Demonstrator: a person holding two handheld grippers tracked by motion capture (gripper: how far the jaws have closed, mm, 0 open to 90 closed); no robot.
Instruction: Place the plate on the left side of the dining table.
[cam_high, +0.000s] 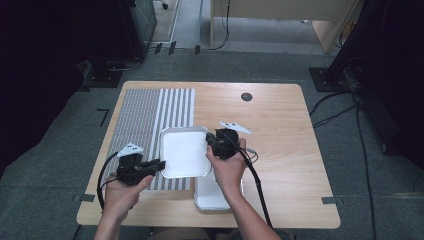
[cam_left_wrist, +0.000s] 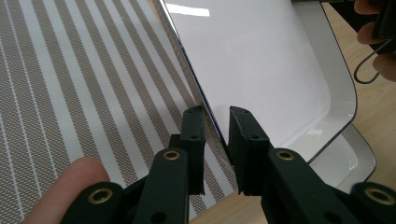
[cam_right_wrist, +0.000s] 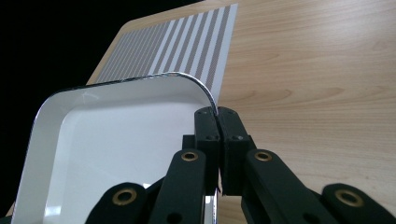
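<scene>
A white rectangular tray (cam_high: 184, 150) is held between my two grippers, partly over a striped placemat (cam_high: 150, 115). My left gripper (cam_high: 161, 164) grips the tray's left rim near the front corner. In the left gripper view the thin rim runs between the jaws of that gripper (cam_left_wrist: 215, 116), with the tray (cam_left_wrist: 261, 60) stretching away to the right. My right gripper (cam_high: 209, 142) is shut on the opposite rim. The right gripper view shows its jaws (cam_right_wrist: 216, 112) pinched together on the curved edge of the tray (cam_right_wrist: 116, 135).
A second white tray (cam_high: 210, 197) lies on the wooden table (cam_high: 280, 125) near the front edge, partly under the held one, and its corner (cam_left_wrist: 355, 158) shows below. A small black disc (cam_high: 246, 97) sits at the back. Cables trail on the floor at right.
</scene>
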